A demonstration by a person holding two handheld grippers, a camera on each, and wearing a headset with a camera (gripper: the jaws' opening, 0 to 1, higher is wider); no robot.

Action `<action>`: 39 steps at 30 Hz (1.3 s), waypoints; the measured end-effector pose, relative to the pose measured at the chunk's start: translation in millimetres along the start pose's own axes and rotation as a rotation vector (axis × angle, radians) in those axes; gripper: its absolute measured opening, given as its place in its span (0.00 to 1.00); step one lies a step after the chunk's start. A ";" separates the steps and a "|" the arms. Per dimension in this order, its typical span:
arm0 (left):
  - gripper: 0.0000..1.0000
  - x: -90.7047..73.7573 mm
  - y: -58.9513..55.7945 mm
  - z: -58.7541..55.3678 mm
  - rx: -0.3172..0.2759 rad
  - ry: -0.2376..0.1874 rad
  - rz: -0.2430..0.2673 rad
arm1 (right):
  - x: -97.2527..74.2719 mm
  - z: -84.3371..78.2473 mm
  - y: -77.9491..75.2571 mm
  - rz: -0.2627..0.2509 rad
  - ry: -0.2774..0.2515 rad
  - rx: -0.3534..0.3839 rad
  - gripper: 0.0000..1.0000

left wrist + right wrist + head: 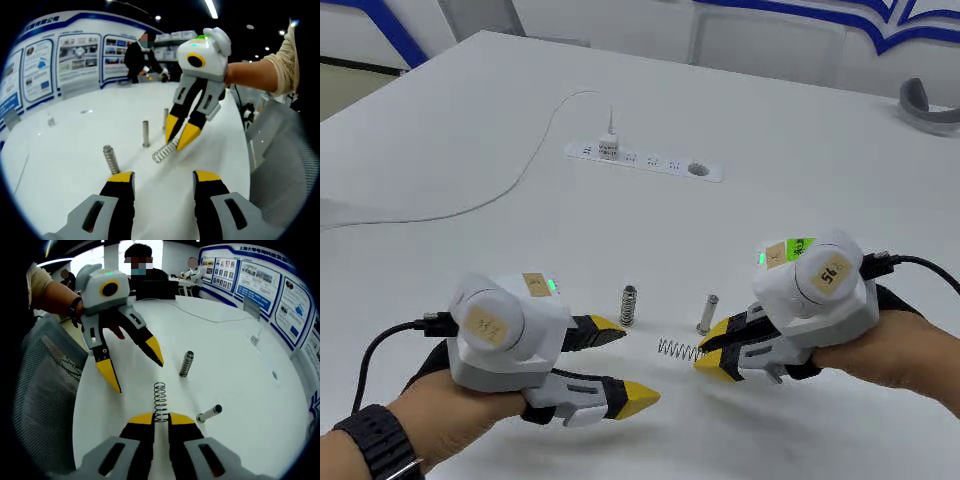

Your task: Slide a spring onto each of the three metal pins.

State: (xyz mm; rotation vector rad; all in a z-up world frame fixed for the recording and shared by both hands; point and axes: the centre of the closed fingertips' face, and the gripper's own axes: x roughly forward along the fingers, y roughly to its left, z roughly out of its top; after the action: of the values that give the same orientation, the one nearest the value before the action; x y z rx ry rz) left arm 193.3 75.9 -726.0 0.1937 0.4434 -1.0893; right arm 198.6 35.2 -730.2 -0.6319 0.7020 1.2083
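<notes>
**Right gripper pinching a spring, left gripper standing open**

I am holding the right gripper [710, 356] with its jaws closed down on one end of a loose spring [677, 349]. The rest of the spring is sticking out sideways from the yellow tips, low over the white table [470, 130] and pointing toward my left gripper [623, 362]. I cannot tell whether the free end is touching the table.

I am holding the left gripper with its jaws spread wide apart and nothing between them, its tips aiming across at the right gripper.

The first pin [628, 305] is standing upright just beyond the left gripper's far tip, and it is already wearing a spring of its own. A bare pin [707, 314] is standing upright just beside the right gripper's tips. The loose spring is hanging in the gap between these two pins, a little nearer to me than either, and is on neither of them.

In the left gripper view a third pin [165, 119] is standing behind the bare pin, close to the right gripper, and it is looking bare as well.

Farther across the table a power strip [645, 160] is lying flat, with a white cable [525, 175] trailing away to my left
</notes>
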 end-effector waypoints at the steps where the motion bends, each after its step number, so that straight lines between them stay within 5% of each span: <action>1: 0.46 0.1 -0.4 0.2 0.002 0.000 -0.002 | 0.2 1.4 1.9 0.007 0.000 -0.008 0.11; 25: 0.16 4.9 -17.6 6.0 0.138 -0.016 -0.065 | 1.6 11.8 25.9 0.108 0.016 -0.122 0.11; 39: 0.13 6.0 -20.7 2.4 0.151 -0.004 -0.086 | -6.2 17.9 30.9 0.128 0.018 -0.150 0.11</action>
State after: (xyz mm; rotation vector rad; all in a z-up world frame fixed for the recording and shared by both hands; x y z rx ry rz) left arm 177.9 60.7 -725.2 0.3083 0.3686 -1.2086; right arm 170.0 52.4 -716.0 -0.7312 0.6795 1.3846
